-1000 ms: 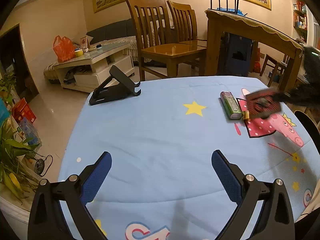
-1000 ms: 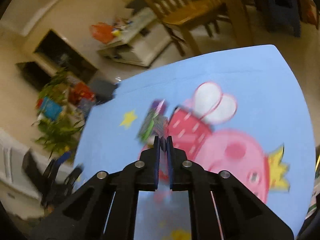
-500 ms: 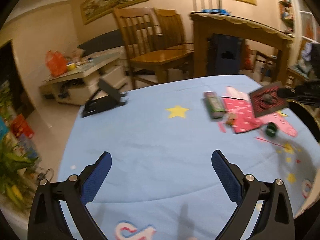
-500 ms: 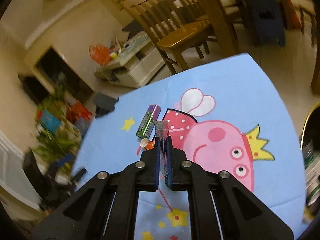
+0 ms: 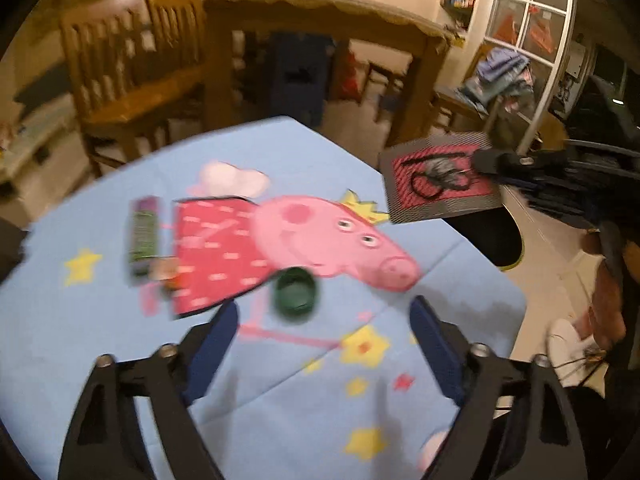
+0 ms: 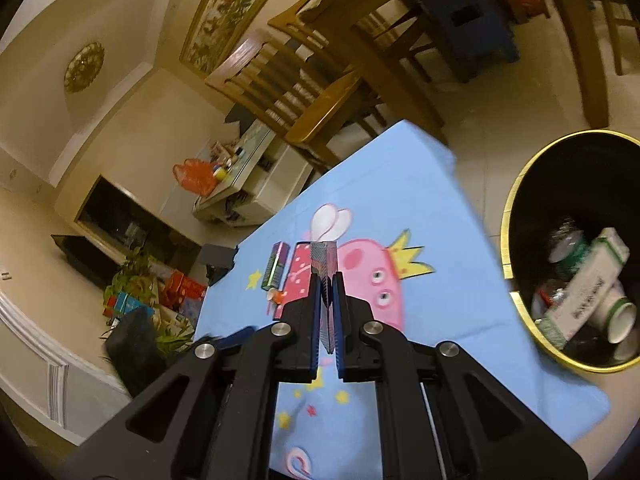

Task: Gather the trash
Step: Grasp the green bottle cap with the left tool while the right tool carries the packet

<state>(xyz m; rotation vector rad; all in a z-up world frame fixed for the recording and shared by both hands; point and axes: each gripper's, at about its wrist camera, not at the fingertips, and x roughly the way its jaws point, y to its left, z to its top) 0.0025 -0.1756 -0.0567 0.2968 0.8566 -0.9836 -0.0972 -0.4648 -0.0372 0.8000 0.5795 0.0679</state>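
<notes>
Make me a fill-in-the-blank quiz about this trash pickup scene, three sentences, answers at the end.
1. The right gripper is shut on a flat ____.
2. The green cap lies on the ____ tablecloth.
3. The bin beside the table has a ____ rim.

Missing words: packet; blue; yellow

Wooden chairs (image 5: 132, 76) behind blue tablecloth (image 5: 80, 340)

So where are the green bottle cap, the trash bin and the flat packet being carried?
green bottle cap (image 5: 295, 290): left wrist view, its hollow middle.
trash bin (image 6: 505, 220): right wrist view, its yellow rim.
flat packet (image 5: 436, 178): left wrist view, its red printed face.
</notes>
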